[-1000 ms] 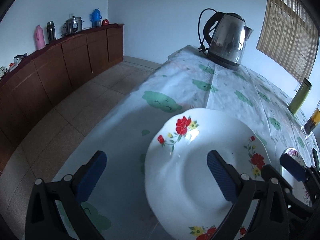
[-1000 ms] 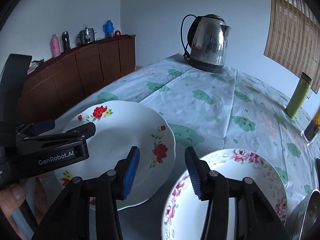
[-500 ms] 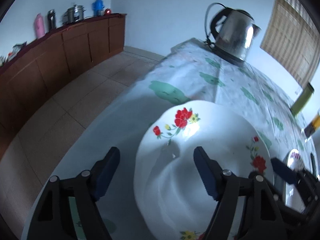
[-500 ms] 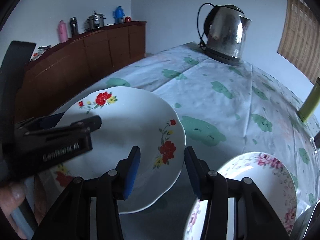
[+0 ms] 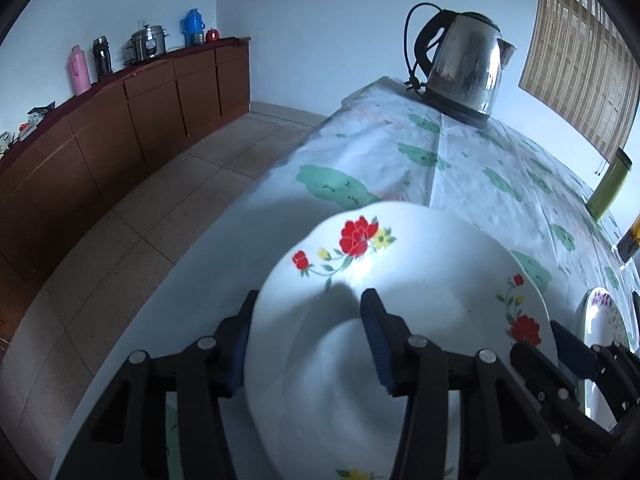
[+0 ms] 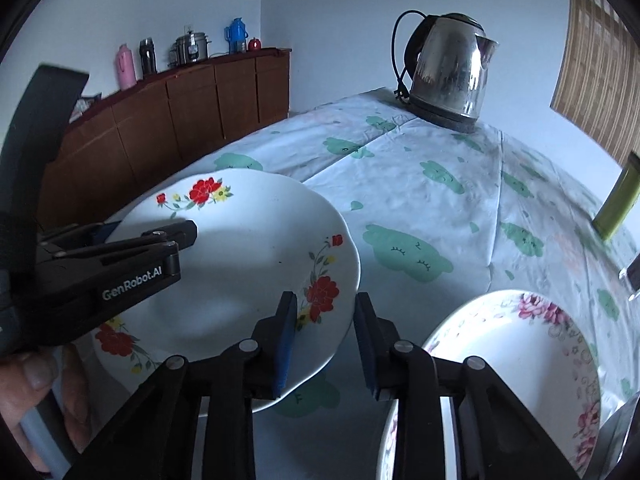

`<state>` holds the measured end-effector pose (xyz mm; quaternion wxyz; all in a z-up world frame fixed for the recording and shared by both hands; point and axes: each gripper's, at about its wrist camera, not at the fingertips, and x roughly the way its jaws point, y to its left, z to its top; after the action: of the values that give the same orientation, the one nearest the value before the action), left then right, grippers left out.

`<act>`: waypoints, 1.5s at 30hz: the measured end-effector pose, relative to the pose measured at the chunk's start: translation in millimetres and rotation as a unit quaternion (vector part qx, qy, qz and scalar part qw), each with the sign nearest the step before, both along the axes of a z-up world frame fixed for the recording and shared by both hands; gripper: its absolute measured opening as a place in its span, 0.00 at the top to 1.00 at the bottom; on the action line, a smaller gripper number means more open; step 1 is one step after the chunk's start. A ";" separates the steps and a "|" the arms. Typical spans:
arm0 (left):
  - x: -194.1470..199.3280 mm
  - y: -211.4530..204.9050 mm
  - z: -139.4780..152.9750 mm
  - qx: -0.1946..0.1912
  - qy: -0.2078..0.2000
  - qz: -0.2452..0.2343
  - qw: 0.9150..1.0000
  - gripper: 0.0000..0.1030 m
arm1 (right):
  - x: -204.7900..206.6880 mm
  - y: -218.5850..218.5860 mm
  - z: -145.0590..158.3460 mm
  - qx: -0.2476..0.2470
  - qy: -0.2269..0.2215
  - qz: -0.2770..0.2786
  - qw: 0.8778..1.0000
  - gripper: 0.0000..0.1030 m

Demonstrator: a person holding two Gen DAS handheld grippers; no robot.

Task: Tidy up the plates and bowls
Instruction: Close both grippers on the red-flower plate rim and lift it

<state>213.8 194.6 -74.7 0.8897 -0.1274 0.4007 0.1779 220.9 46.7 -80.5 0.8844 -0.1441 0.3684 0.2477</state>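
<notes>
A white plate with red flowers [image 5: 420, 320] lies on the cloud-print tablecloth [image 5: 460, 168]. My left gripper [image 5: 308, 304] straddles its left rim, one finger outside the edge and one over the plate's inside. Its jaws are closing and the pads still stand apart from the rim. Over the right rim [image 6: 340, 280] of the same plate is my right gripper [image 6: 326, 304], with that rim between its closing jaws, not pinched. A second plate with pink flowers [image 6: 520, 360] sits just to the right.
A steel kettle [image 6: 448, 72] stands at the table's far end, and a green canister [image 6: 620, 204] at the right edge. A brown sideboard [image 5: 120, 128] with flasks and a pot runs along the left wall, across the tiled floor. A hand [image 6: 36, 372] holds the left gripper.
Both pairs of jaws have narrowed, the left by far the more. The right gripper has shifted left from between the two plates onto the red-flowered plate's right rim.
</notes>
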 end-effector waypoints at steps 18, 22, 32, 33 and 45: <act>-7.7 -13.3 15.9 0.024 -0.052 -0.018 0.998 0.53 | -19.8 -16.4 23.4 0.026 -0.046 -0.006 0.999 0.70; -10.3 -16.3 21.8 0.026 -0.071 -0.024 0.997 0.53 | -26.8 -18.8 29.0 0.022 -0.065 -0.008 0.998 0.70; -19.1 -32.9 35.0 0.036 -0.119 -0.059 0.991 0.53 | -39.8 -35.3 44.2 0.023 -0.104 -0.027 0.994 0.70; -20.0 -35.1 36.0 0.038 -0.122 -0.064 0.990 0.53 | -41.1 -37.6 45.2 0.024 -0.108 -0.030 0.993 0.70; -17.8 -59.3 37.5 0.041 -0.131 -0.114 0.984 0.53 | -53.6 -63.5 44.0 0.033 -0.111 -0.048 0.992 0.70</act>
<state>196.0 135.3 -37.2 0.9535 -0.0664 0.2845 0.0737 167.3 -16.9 -36.5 0.9351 -0.1237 0.2656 0.1994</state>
